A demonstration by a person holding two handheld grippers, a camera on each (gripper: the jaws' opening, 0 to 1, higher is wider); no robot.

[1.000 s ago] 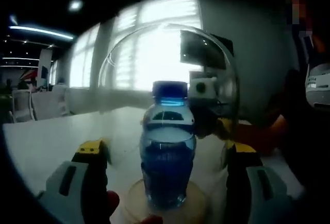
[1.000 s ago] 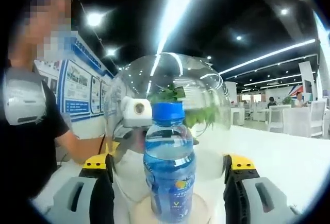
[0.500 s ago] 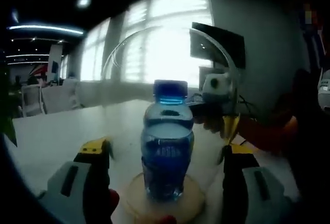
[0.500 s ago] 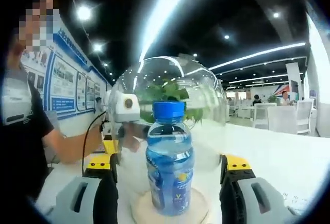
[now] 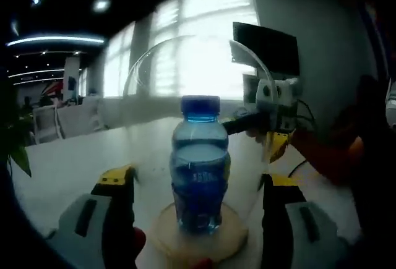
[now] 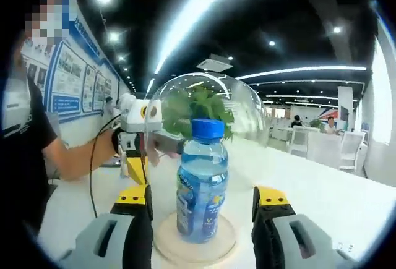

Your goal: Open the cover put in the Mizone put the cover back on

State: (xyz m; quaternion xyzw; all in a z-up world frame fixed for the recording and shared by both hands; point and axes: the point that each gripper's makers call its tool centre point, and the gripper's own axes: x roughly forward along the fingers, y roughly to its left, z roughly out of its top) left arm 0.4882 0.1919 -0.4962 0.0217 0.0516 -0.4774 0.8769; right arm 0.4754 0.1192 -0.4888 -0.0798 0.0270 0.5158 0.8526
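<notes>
Left gripper view first: my left claw stands wide, its yellow-tipped jaws either side of a round wooden base on the white desk, touching nothing. On that base the Mizone bottle stands upright, blue cap on, blue label wrapped round its lower half; the lettering there is too blurred for me to read. Behind and above the bottle hangs the clear dome cover, lifted off the base and tilted, its rim toward the far side of the desk. My right claw holds the cover at its right edge, with my hand and sleeve behind it.

Right gripper view: my right claw shows its jaws wide apart, flanking the same base and bottle. A yellow mark sits on the label, but the brand text is unreadable. The cover hangs beyond, green leaves showing through it. Farther off, wall posters carry print too small to read.
</notes>
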